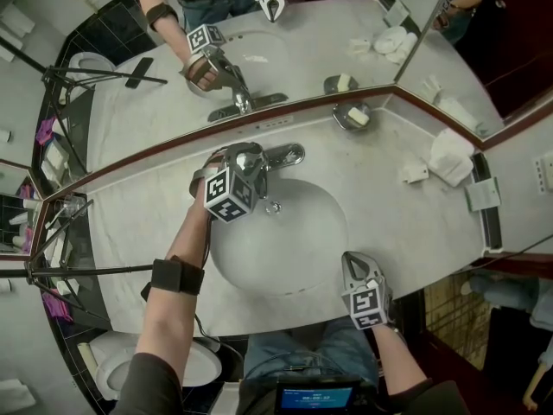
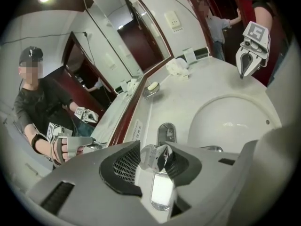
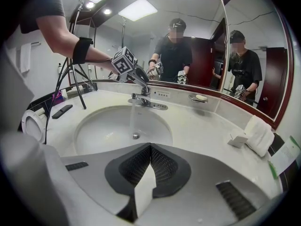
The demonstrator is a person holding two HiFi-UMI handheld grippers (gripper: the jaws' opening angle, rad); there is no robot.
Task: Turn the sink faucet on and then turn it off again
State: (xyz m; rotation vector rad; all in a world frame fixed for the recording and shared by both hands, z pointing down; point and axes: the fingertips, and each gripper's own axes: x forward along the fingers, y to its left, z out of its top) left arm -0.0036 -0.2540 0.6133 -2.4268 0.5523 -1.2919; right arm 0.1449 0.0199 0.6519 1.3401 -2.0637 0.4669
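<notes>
Right gripper sits at the front rim of the sink, jaws closed together with nothing in them, angled down over the bowl. Water is running from the faucet at the back of the bowl, so I'd say the on step is done and off is next. Left gripper is clamped on the faucet handle, forearm stretched over the tabletop left of the bowl, wrist tipped down toward the mirror. Next move: swing the handle back without slipping off the chrome, check the stream stops
</notes>
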